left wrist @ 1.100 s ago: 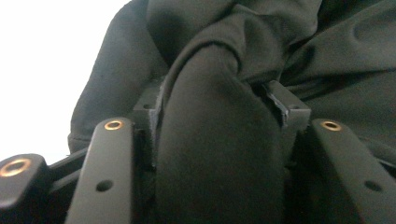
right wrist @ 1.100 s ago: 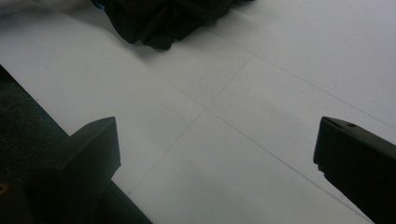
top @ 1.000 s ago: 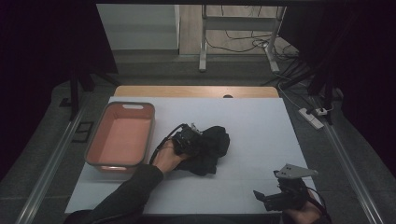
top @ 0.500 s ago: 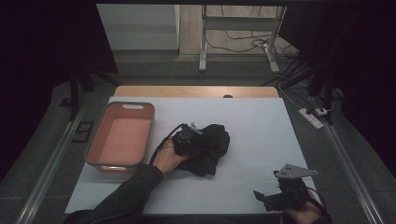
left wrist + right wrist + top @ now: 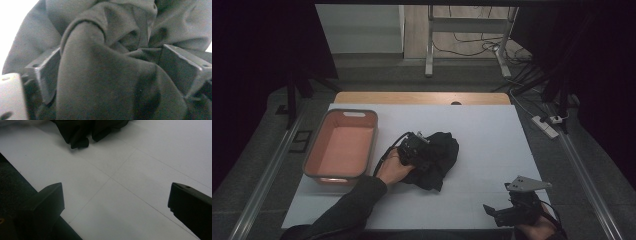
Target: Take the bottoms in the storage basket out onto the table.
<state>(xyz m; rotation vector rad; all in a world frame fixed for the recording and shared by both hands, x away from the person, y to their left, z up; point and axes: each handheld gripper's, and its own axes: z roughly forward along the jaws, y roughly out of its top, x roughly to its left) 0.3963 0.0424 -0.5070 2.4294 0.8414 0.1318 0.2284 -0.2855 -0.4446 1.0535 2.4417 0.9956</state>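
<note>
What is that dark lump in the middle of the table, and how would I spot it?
Find the white table, then the pink tray at its left. Just right of the tray lies a crumpled black cloth, the one soft, dark heap on the white surface.

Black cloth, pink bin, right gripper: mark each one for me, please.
black cloth (image 5: 439,155), high view, on its crumpled middle.
pink bin (image 5: 371,145), high view, on its right rim.
right gripper (image 5: 490,211), high view, between its open fingertips at the table's near edge.

Probably a lab, dark curtains (image 5: 257,60), floor cables (image 5: 472,47), white-topped table (image 5: 492,130)
</note>
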